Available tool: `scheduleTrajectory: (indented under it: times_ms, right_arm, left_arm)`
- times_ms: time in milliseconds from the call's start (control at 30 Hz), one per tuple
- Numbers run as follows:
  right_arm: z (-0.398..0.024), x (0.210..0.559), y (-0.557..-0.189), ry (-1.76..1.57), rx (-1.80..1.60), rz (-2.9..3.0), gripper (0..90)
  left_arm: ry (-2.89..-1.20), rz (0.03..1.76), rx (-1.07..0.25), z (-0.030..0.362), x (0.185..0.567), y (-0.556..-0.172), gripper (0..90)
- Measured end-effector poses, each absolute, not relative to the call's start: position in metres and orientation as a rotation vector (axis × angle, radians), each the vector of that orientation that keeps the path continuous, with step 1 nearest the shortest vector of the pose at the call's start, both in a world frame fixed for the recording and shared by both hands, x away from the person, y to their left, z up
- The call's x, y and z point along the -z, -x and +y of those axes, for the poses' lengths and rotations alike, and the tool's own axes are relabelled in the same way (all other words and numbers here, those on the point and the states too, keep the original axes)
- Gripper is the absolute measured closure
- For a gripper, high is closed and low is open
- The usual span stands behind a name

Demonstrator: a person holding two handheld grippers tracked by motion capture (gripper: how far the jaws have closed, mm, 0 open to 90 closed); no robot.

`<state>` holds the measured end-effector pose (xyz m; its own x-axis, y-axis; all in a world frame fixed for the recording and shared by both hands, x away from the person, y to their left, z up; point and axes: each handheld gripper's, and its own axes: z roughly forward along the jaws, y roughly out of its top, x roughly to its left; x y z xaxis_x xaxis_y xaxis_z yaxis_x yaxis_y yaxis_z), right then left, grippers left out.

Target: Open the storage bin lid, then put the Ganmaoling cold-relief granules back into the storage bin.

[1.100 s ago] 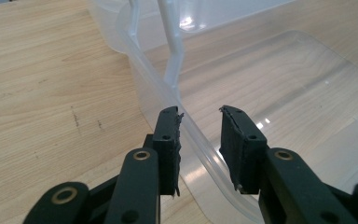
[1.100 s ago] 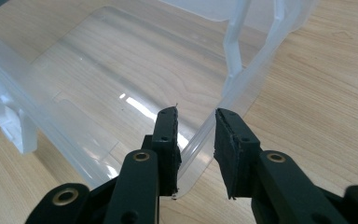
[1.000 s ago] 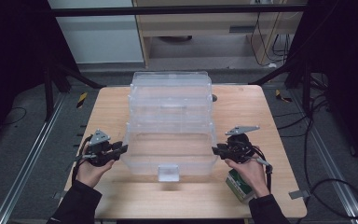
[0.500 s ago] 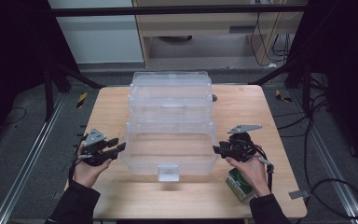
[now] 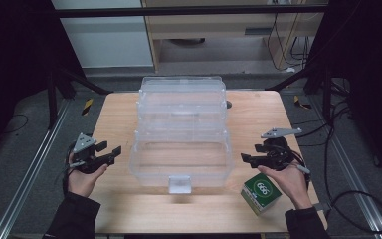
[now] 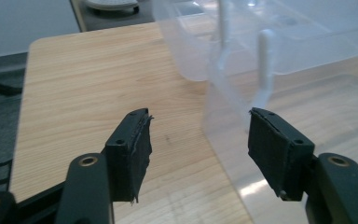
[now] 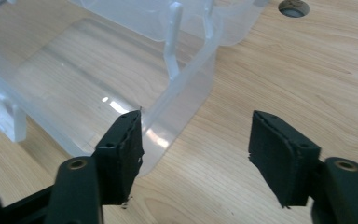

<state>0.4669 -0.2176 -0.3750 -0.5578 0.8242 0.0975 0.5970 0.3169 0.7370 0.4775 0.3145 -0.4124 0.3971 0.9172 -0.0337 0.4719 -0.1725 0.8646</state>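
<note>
Clear tiered box (image 5: 181, 134) seemingly runs lengthwise away, latch nearest.

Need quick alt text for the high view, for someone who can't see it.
A clear plastic tiered storage box stands open on a wooden table. An open tool flanks it on each side, left and right, both apart from it. A green-and-white carton lies beside the right hand.
</note>
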Motion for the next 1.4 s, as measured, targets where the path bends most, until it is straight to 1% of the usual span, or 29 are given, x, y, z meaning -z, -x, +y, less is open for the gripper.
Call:
scheduleTrajectory:
  times_ms: [200,633,900,1400]
  right_arm:
    - [-0.225,0.369,-0.462,-1.276,-1.01,2.329,24.7]
    - [-0.23,0.36,-0.446,-1.241,-0.843,2.436,12.3]
    - [-0.233,0.36,-0.437,-1.263,-0.772,2.48,11.9]
    - [-0.224,0.378,-0.433,-1.293,-0.553,2.616,5.2]
  left_arm:
    - [-1.778,1.261,-0.678,0.327,0.419,-0.482,36.0]
    - [-1.771,1.311,-0.682,0.335,0.426,-0.486,33.4]
    - [-1.766,1.336,-0.683,0.34,0.431,-0.488,32.3]
    - [-1.771,1.368,-0.691,0.346,0.436,-0.489,32.1]
